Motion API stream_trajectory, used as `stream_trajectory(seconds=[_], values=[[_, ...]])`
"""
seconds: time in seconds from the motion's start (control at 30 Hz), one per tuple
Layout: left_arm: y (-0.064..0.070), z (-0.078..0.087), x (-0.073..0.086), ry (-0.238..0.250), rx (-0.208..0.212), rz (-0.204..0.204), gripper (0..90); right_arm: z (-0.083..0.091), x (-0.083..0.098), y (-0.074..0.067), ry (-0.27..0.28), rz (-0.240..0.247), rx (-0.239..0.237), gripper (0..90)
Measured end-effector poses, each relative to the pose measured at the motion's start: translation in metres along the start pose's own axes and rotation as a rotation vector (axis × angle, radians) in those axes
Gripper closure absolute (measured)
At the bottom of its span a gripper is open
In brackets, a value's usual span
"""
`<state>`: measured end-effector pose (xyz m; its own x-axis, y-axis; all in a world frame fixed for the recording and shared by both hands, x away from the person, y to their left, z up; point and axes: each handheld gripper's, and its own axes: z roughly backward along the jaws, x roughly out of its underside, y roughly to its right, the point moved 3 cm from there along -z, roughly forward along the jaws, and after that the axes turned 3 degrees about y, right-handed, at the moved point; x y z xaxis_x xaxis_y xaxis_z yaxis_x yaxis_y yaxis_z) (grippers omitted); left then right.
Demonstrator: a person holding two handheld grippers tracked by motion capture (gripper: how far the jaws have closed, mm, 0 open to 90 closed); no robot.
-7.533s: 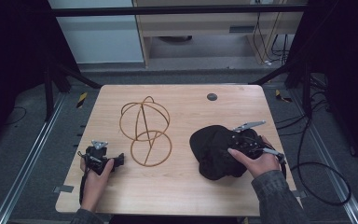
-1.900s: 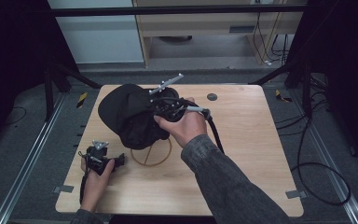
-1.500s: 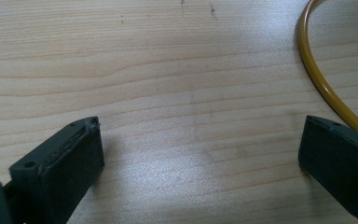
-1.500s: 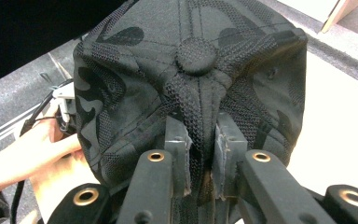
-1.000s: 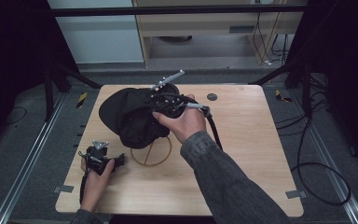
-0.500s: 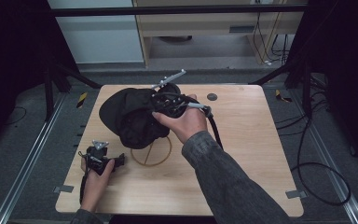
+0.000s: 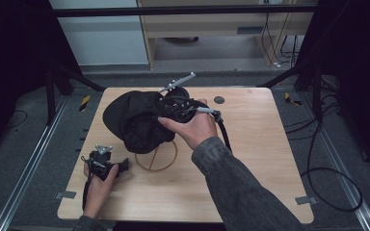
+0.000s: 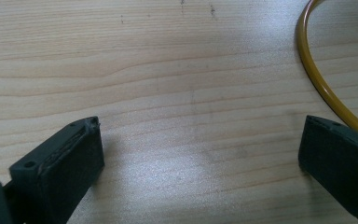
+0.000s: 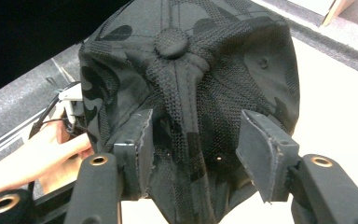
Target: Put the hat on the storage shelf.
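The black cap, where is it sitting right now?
In the high view the black cap sits atop the wire stand, left of the table's middle, with the right gripper at its right side; the stand's ring base shows below it.

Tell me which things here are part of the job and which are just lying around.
Part of the job:
- black cap, draped over the stand
- gold wire stand
- right tool, jaws just opening, cap fabric between them

Lying about:
- small dark disc on the table
- left tool, open, resting on the wood
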<state>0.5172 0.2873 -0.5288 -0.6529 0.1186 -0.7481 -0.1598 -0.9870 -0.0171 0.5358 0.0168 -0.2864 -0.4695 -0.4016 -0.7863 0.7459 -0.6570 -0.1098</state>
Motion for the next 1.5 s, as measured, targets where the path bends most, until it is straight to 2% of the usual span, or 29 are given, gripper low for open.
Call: stream_trajectory(seconds=[0.57,0.87,1.5], values=[[0.0,0.0,0.0,0.001,-0.001,0.003,0.0,0.008,0.003,-0.001,0.002,-0.001,-0.013,41.5],[0.0,0.0,0.0,0.001,-0.001,0.003,0.0,0.012,0.004,0.003,0.007,-0.009,-0.011,41.0],[0.0,0.0,0.0,0.001,-0.001,0.003,0.0,0.037,0.006,0.015,0.055,-0.028,0.0,38.8]])
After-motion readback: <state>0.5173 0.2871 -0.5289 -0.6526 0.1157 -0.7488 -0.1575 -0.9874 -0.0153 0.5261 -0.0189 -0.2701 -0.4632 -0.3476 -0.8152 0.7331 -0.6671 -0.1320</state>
